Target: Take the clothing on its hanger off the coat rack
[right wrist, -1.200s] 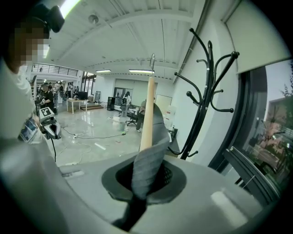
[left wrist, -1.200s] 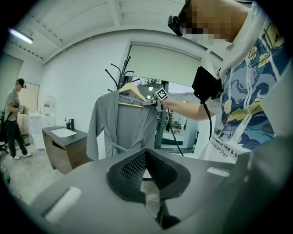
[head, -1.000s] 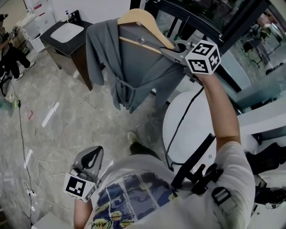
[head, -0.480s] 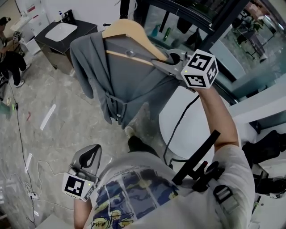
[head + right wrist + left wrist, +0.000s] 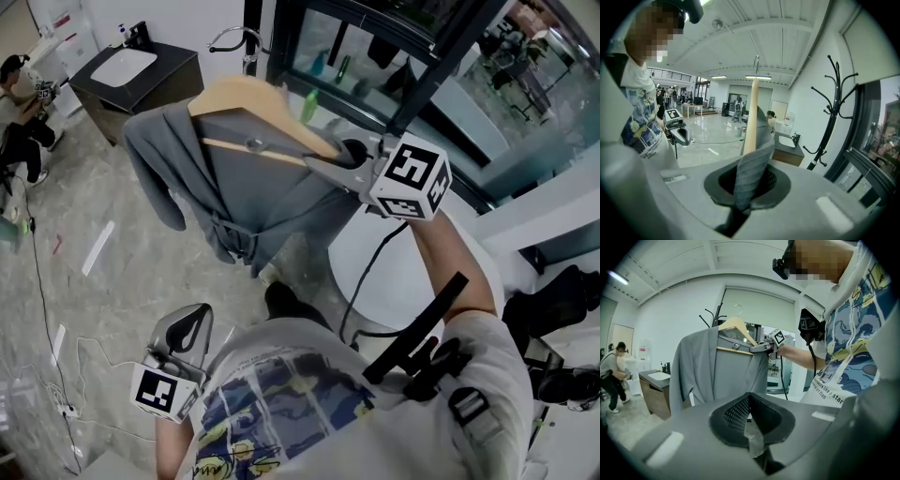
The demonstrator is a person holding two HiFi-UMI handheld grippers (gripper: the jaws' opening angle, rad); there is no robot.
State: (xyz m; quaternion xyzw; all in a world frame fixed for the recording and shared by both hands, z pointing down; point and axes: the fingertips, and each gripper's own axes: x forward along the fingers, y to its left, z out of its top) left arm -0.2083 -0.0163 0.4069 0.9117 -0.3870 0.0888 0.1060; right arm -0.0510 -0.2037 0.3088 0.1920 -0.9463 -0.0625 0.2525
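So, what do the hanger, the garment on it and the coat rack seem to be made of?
Hanger: pale wood, smooth matt finish, by its even tan colour; its hook looks like metal wire.
Garment: soft woven grey cloth, matt, since it drapes and folds.
Coat rack: probably dark painted metal, thin curved arms; cannot be sure.
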